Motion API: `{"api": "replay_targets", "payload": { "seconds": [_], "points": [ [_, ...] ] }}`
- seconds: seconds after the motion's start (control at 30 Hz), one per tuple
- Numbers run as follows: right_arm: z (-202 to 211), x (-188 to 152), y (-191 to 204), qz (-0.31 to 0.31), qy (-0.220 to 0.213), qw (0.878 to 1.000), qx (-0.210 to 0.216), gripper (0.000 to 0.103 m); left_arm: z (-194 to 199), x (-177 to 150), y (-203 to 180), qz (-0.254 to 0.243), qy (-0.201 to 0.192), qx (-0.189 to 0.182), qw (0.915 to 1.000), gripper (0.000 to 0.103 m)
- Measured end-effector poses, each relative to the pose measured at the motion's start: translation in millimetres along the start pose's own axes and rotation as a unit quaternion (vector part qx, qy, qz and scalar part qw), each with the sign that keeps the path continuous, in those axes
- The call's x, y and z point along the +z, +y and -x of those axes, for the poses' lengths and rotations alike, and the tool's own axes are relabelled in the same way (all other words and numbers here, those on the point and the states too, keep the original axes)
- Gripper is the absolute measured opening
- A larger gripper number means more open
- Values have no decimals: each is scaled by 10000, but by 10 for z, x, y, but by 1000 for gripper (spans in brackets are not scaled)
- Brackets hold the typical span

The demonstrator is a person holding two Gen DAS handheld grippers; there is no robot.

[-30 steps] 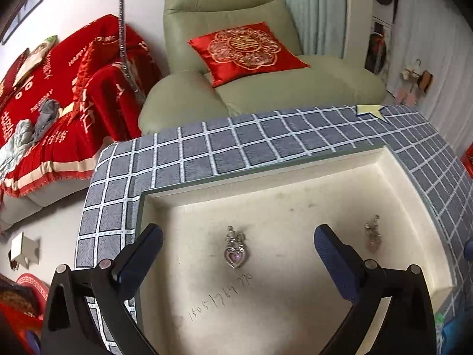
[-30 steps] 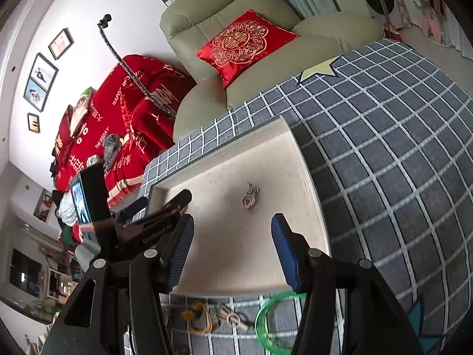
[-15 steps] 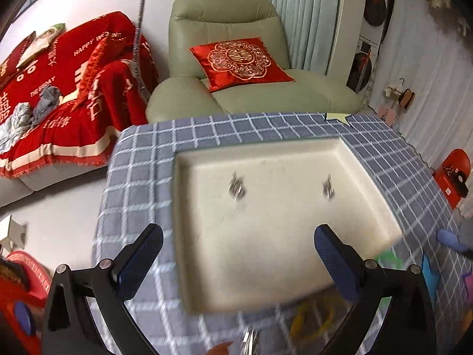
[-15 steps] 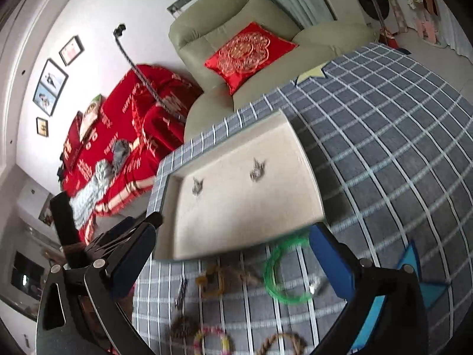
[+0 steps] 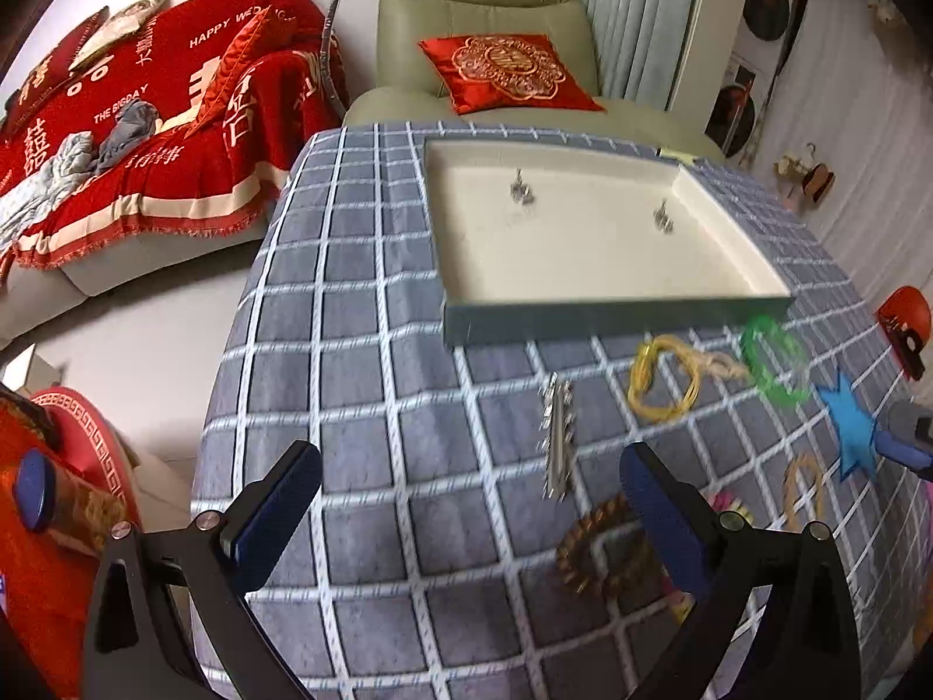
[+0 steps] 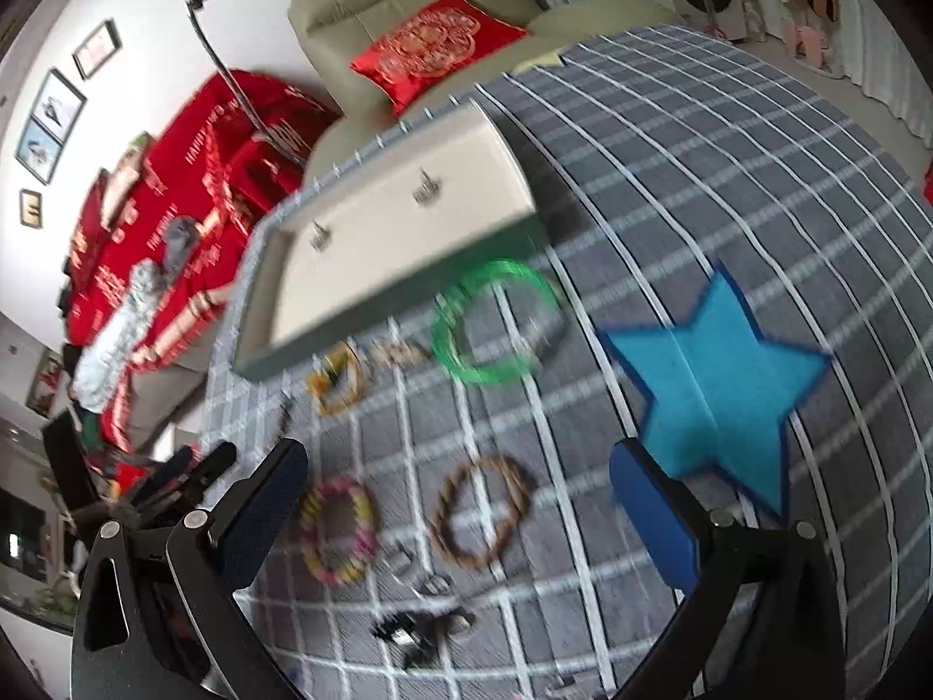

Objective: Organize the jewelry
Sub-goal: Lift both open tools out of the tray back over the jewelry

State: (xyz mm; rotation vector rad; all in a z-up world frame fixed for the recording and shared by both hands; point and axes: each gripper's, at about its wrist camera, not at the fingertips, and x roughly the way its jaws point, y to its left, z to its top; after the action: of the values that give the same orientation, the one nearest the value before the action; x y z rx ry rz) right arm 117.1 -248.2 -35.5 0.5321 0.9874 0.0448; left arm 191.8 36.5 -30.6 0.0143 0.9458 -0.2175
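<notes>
The cream tray (image 5: 583, 245) sits on the grey checked tablecloth (image 5: 361, 361), and everything else lies relative to it. Inside the tray are two small silver pendants (image 5: 521, 189), well apart from each other. Just beyond its near wall lie a green bangle (image 5: 772, 359) and a yellow cord bracelet (image 5: 662, 376), with a silver toothed hair clip (image 5: 557, 437) nearer the camera. Farther from the tray are a brown beaded bracelet (image 6: 481, 513) and a pink-and-yellow one (image 6: 338, 531) (both blurred). A blue felt star (image 6: 717, 379) lies to the tray's right. The left gripper (image 5: 469, 504) hangs with fingers spread wide, holding nothing; the right gripper (image 6: 458, 510) likewise stands wide and empty.
</notes>
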Motion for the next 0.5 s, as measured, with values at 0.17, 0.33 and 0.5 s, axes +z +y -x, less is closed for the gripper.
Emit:
{"api": "replay_targets", "payload": {
  "seconds": [0.17,0.33,0.5],
  "points": [
    [-56,-208,-35,68,145,9993,-328,103,-22,-120,-23,35,107,-25,9999,103],
    [-112,-328,-23,134,255,9984,-494,103,-79,-99,-63,15,177,12,9998,103],
    [-132,-376,5,302,279,9967,-707,103,-160,-52,-114,-59,233,-32,9997,103]
  ]
}}
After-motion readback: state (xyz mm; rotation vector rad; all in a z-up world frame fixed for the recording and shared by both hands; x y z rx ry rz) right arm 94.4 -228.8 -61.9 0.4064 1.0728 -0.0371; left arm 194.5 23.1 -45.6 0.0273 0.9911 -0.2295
